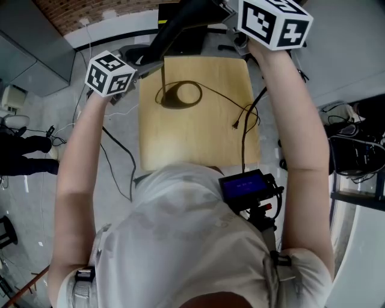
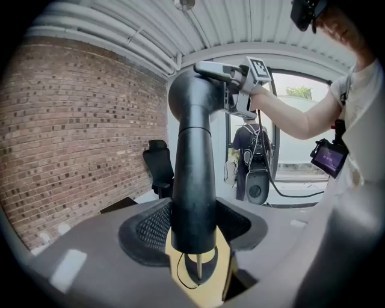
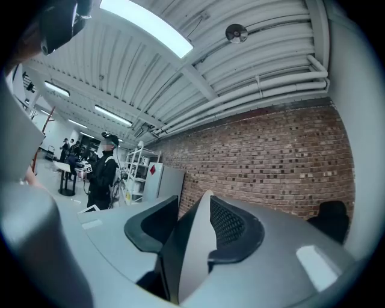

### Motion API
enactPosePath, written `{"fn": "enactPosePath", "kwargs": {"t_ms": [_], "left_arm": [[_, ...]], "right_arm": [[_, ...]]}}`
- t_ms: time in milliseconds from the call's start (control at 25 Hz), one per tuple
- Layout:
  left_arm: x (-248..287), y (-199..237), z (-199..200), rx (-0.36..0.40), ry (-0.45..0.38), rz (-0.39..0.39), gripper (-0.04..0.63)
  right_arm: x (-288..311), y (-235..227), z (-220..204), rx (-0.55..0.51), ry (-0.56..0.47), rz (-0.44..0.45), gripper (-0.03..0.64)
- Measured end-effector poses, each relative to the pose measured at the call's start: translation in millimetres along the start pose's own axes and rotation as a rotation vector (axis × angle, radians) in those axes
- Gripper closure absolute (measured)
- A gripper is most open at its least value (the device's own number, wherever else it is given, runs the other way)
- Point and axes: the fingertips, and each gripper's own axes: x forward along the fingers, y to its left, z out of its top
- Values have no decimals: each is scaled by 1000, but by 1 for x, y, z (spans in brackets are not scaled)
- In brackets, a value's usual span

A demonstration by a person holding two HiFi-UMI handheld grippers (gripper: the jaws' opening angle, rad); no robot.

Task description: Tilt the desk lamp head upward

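Observation:
A black desk lamp stands on a small wooden table [image 1: 198, 144], with its round base [image 1: 179, 96] near the far left. The thick black lamp arm [image 2: 192, 162] rises between the pads of my left gripper [image 2: 192, 225], which press on it from both sides. In the head view the left gripper [image 1: 144, 59] is at the table's far left corner. My right gripper [image 1: 228, 11] is higher up and shut on the flat lamp head [image 3: 187, 252], which shows edge-on between its pads [image 3: 236, 231]. The left gripper view shows the right gripper [image 2: 216, 71] gripping the lamp head above the arm's top.
The lamp's cable [image 1: 243, 123] loops across the table and drops over its near edge. More cables lie on the grey floor [image 1: 117, 150]. A black office chair [image 2: 159, 165] stands by the brick wall [image 2: 78, 132]. One person stands in the doorway [image 2: 249, 144], another by shelves [image 3: 105, 171].

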Motion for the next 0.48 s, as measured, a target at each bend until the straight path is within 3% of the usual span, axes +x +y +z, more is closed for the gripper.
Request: {"fn": "enactPosePath", "kwargs": {"t_ms": [200,360,480], "left_arm": [[-12,2,16,-17,-143,32,364],[-58,-9,12,-48,-269,79,365],[-86,-22,-8,-84,-331,116,397]], "right_arm": [[-34,-23,8,77,-102,-48,433],[-75,-1,7,125,-177,-68,447],[-101,25,-11,97,-167,-93,483]]}}
